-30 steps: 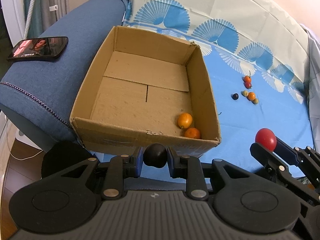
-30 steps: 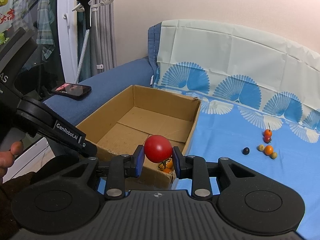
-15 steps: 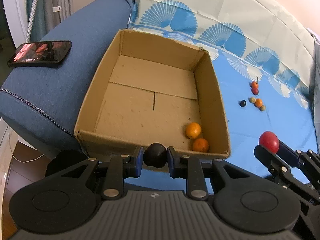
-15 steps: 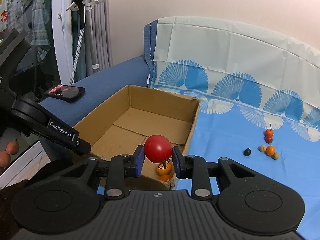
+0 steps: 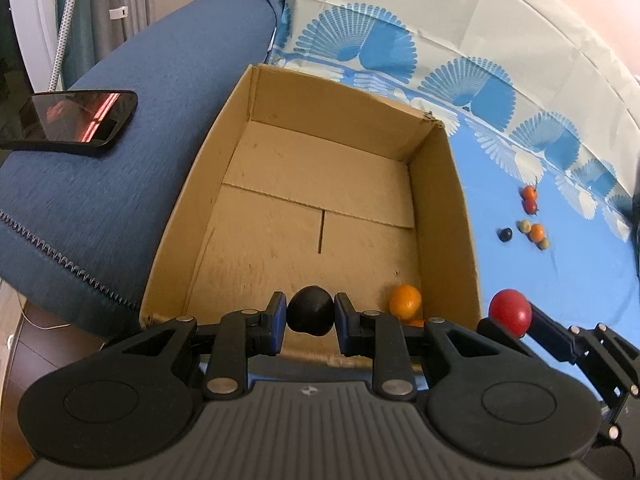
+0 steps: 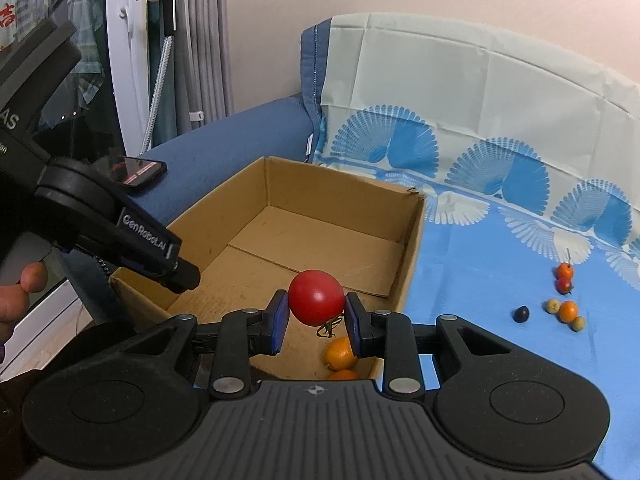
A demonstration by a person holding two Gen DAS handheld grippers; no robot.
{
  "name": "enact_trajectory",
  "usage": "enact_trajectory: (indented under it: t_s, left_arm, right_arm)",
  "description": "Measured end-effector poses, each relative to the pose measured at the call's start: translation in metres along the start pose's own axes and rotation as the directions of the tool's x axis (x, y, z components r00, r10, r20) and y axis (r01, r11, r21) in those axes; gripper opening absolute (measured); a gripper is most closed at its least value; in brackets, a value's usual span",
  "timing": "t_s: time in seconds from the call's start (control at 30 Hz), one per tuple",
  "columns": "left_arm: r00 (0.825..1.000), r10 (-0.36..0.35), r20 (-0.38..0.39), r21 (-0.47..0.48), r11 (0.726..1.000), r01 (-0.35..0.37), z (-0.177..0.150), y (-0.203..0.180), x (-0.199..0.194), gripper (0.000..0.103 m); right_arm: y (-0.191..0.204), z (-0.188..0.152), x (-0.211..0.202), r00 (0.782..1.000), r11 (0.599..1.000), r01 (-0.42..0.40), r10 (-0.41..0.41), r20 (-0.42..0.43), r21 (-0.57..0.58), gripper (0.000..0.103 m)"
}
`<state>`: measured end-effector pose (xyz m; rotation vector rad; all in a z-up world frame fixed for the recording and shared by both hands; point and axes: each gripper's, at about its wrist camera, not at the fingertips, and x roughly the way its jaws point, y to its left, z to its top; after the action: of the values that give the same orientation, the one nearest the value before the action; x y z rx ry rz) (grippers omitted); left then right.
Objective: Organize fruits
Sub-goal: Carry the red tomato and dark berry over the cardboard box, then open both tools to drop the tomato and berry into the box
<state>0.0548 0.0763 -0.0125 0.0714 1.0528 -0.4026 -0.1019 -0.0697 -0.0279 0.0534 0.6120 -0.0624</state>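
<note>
So the round red tomato with its green stem sits low-centre in the right wrist view, pinched across its widest part by the right gripper, stem hanging down, hovering over the near edge of the open brown cardboard box. Over on the left wrist view, the left gripper is clamped on a dark, nearly black oval fruit at bottom centre, right above the box's near wall. I'd guess both are light, but the tomato looks smooth and thin-skinned, so it's probably slippery and easy to bruise; holding it at the equator like this seems the sane spot, with no harder squeeze than needed. The dark fruit looks matte and firmer, so likely more forgiving. Inside the box, in the near right corner, there are two small orange citrus fruits touching each other. Further out, right of the box on the blue fan-print cloth, a loose cluster of small fruits waits: red, orange, yellowish and one dark berry. A black smartphone lies on the blue sofa arm, upper left.
</note>
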Motion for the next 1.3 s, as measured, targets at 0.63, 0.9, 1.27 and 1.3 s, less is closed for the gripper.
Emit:
enact_trajectory:
  t_s: [0.63, 0.9, 1.27, 1.3]
  left_arm:
    - [0.993, 0.087, -0.082, 0.032, 0.996, -0.085, 0.023, 0.004, 0.09, 0.028]
    - [0.986, 0.122, -0.116, 0.057, 0.992, -0.116, 0.019, 0.009, 0.116, 0.028]
    - [0.977, 0.154, -0.15, 0.081, 0.986, -0.144, 0.014, 0.012, 0.135, 0.028]
    - [0.977, 0.156, -0.148, 0.084, 0.986, -0.145, 0.013, 0.012, 0.136, 0.029]
  right_arm:
    - [-0.007, -0.003, 0.086, 0.993, 1.0, -0.01, 0.01, -0.118, -0.005, 0.031]
    - [-0.003, -0.008, 0.106, 0.988, 0.999, -0.026, 0.022, -0.155, -0.026, 0.032]
    - [-0.001, -0.015, 0.118, 0.981, 0.998, -0.025, 0.014, -0.192, -0.056, 0.032]
    - [0.0, -0.015, 0.118, 0.981, 0.998, -0.024, 0.011, -0.192, -0.063, 0.032]
